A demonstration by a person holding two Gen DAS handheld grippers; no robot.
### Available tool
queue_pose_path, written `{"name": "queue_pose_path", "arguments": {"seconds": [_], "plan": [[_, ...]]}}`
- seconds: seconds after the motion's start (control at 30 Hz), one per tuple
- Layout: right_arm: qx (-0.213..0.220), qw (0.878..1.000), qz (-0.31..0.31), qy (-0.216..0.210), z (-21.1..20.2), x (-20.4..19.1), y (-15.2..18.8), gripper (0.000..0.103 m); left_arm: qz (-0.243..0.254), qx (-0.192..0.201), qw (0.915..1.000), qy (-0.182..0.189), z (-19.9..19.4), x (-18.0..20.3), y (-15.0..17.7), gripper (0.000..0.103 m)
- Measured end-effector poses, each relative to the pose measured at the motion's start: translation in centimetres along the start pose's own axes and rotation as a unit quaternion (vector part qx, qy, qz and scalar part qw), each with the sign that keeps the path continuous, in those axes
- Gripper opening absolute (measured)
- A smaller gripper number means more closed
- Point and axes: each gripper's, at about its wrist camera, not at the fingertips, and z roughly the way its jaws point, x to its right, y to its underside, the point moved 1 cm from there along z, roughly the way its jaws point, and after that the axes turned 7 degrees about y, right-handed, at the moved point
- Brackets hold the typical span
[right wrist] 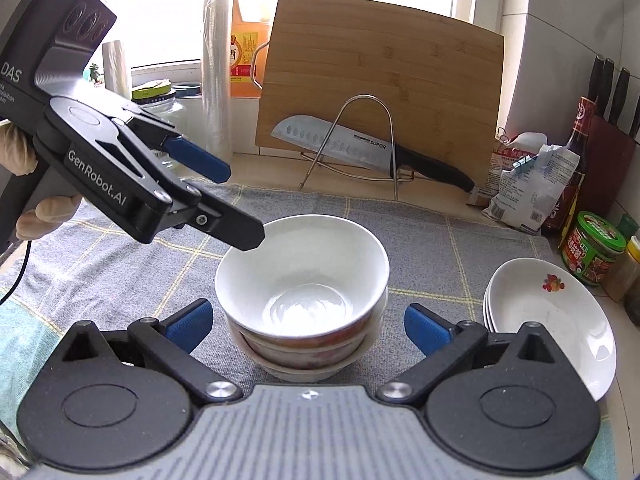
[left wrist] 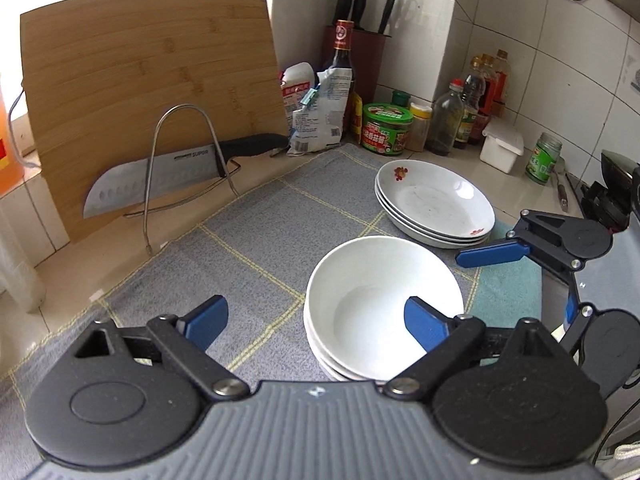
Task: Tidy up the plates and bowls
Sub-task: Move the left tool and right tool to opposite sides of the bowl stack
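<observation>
1. Standing on the grey cloth [right wrist: 460,248] that covers the surface, the stack of bowls [right wrist: 302,300] sits near the stack of plates [right wrist: 552,312]
2. The left tongs [left wrist: 316,320] and the right tongs [right wrist: 308,324] are both released and hold nothing; the bowls lie just ahead of the right pair
3. The glazed ceramic looks stiff, slippery and breakable, so a pinch across one rim wall seems safest

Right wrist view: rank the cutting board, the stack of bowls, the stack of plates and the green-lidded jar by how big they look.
1. Cutting board
2. Stack of bowls; it sits nearest the camera, so its apparent size is inflated
3. Stack of plates, close to the bowls, unsure
4. Green-lidded jar
</observation>
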Motion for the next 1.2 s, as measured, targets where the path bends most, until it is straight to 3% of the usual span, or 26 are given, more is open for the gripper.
{"name": "queue_pose_path", "arguments": {"seconds": [0.23, 0.4, 0.57, 0.77, 0.97, 1.2], "plan": [[0.01, 0.999, -0.02, -0.042, -0.6, 0.7, 0.3, 0.103, -0.059, 0.013, 0.9948, -0.081, -1.4, 0.9, 3.8, 0.094], [-0.018, 0.999, -0.004, -0.036, -0.2, 1.0, 1.8, 0.103, -0.087, 0.004, 0.9917, -0.094, -1.2, 1.6, 6.5, 0.097], [-0.074, 0.997, 0.025, -0.001, 0.6, 1.0, 4.0, 0.103, -0.061, 0.002, 0.9942, -0.089, -0.8, 2.4, 8.2, 0.097], [-0.112, 0.994, 0.007, 0.016, 1.2, 1.5, 5.8, 0.103, -0.073, -0.005, 0.9944, -0.076, 0.2, 3.3, 9.0, 0.097], [-0.104, 0.994, -0.026, -0.029, 3.6, 3.4, 5.2, 0.103, -0.089, -0.01, 0.99, -0.109, 1.4, 4.6, 8.9, 0.097], [-0.101, 0.98, -0.106, -0.137, 6.9, 5.6, 4.5, 0.103, -0.112, -0.037, 0.9778, -0.174, 3.9, 6.5, 8.2, 0.097]]}}
